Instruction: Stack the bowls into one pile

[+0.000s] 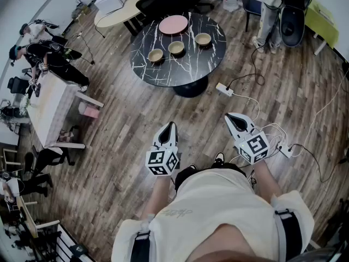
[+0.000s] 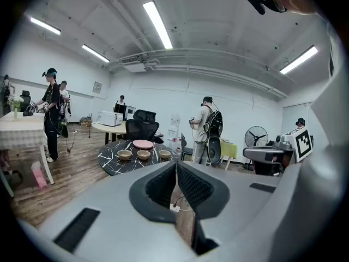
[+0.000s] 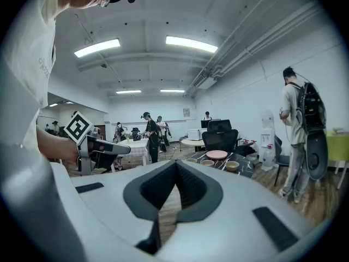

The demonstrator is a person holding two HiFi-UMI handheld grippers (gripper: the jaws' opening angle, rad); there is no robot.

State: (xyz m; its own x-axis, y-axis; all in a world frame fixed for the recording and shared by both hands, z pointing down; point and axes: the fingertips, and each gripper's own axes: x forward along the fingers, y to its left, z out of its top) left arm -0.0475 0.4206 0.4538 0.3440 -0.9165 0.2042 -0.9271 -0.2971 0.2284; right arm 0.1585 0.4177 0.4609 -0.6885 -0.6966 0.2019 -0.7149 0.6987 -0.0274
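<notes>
- The black marble table [image 1: 174, 72] stands well ahead of me, beyond reach of either gripper.
- My left gripper [image 1: 169, 126] and right gripper [image 1: 234, 118] both have jaws pressed together, holding nothing.
- The three bowls [image 1: 176, 47] sit apart in a row on that table, nearer my left gripper.

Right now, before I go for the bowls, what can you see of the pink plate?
The pink plate is round, shallow, matte-looking and appears empty. It lies flat on the round black white-veined table, near its far edge, behind the row of three tan bowls and apart from them.
</notes>
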